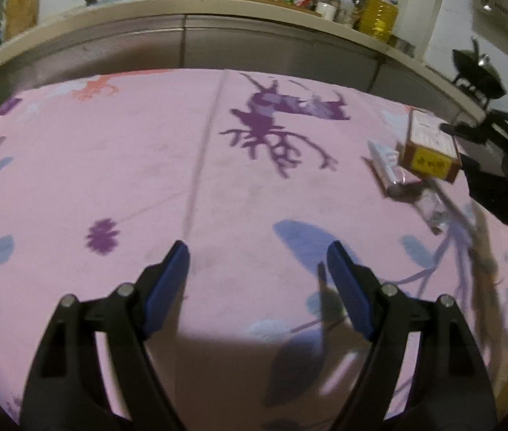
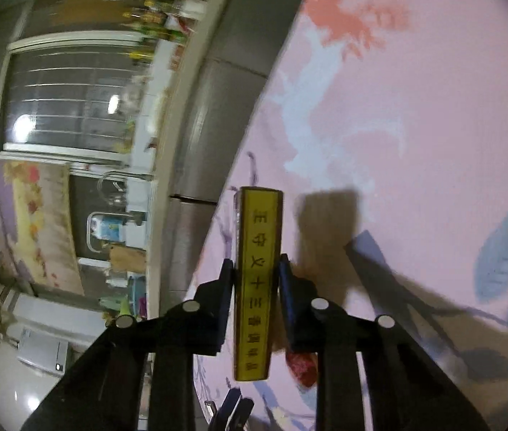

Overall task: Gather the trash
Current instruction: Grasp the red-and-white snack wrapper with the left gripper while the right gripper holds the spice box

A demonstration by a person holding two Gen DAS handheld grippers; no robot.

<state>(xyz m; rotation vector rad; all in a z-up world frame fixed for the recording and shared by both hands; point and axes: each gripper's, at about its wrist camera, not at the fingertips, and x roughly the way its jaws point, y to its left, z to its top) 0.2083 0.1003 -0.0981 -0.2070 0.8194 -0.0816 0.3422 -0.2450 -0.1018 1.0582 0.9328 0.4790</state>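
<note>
My right gripper (image 2: 256,264) fingers are clamped on a flat brown box (image 2: 258,280) with a yellow printed edge, held above the pink patterned bench (image 1: 146,165) near its right edge. Left gripper (image 1: 257,280) fingers spread, empty.

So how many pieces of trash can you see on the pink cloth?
2, maybe more hidden: the yellow box, clamped in the right gripper just above the cloth, and a crumpled wrapper lying right beside it.
</note>
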